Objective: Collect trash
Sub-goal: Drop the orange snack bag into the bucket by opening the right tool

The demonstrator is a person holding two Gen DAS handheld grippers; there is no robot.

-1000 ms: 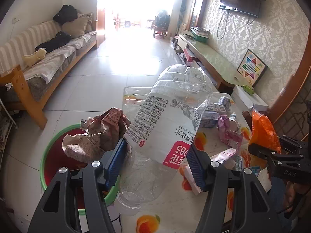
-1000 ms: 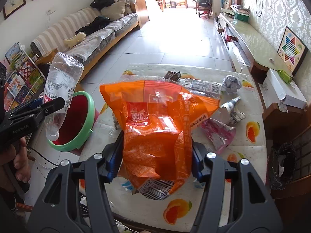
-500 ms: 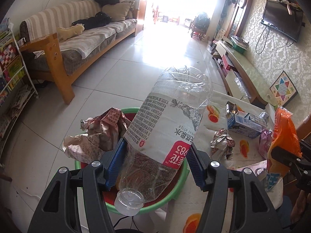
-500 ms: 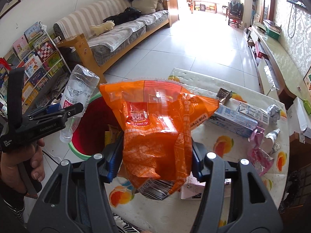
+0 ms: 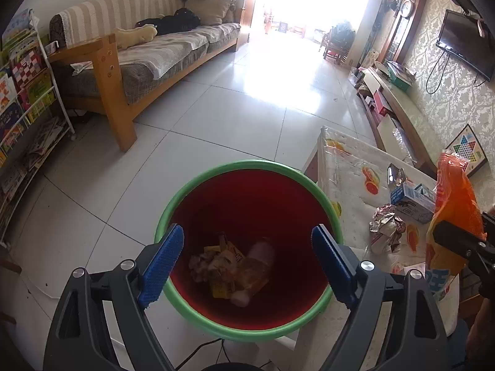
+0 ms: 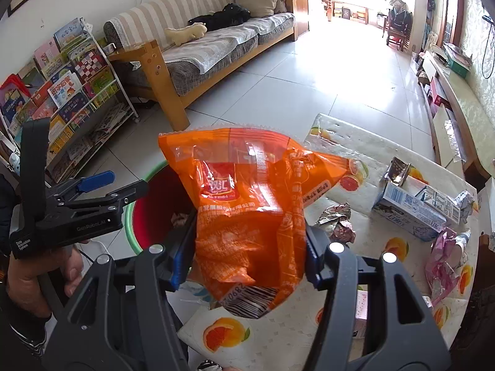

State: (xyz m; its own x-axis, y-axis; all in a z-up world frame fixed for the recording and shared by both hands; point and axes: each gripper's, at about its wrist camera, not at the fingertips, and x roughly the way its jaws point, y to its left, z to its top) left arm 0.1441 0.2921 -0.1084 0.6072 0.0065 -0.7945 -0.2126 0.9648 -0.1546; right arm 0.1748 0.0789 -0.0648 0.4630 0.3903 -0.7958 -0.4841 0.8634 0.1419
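The left tool [image 5: 247, 258] hangs with its blue pads spread wide and nothing between them, its jaws having just opened, directly over a green-rimmed red bin [image 5: 198, 182] that stands on the tiled floor hard against the counter's edge. At the bin's bottom lie crumpled wrappers and a clear plastic bottle [image 5: 258, 266]. The right tool [image 6: 246, 259] is clamped on an orange snack bag [image 6: 247, 198], held above the counter [image 6: 365, 142] just beside the bin. Spread over the fruit-print counter cover are a blue-and-white carton [image 6: 411, 207], a crushed foil wrapper [image 6: 338, 219] and a pink wrapper [image 6: 442, 262]. A wooden-framed sofa [image 5: 148, 52] and a rack of children's books [image 6: 62, 80] line the room's left side, with open tile floor running from the bin toward a bright doorway; a low cabinet and a wall television sit along the right wall. The bin's mouth is unobstructed from above. The left wrist view looks straight down into the bin and catches the orange bag only at its right edge. The right wrist view shows the person's hand [image 6: 34, 275] gripping the left tool from the side, while the bag hides most of the bin.
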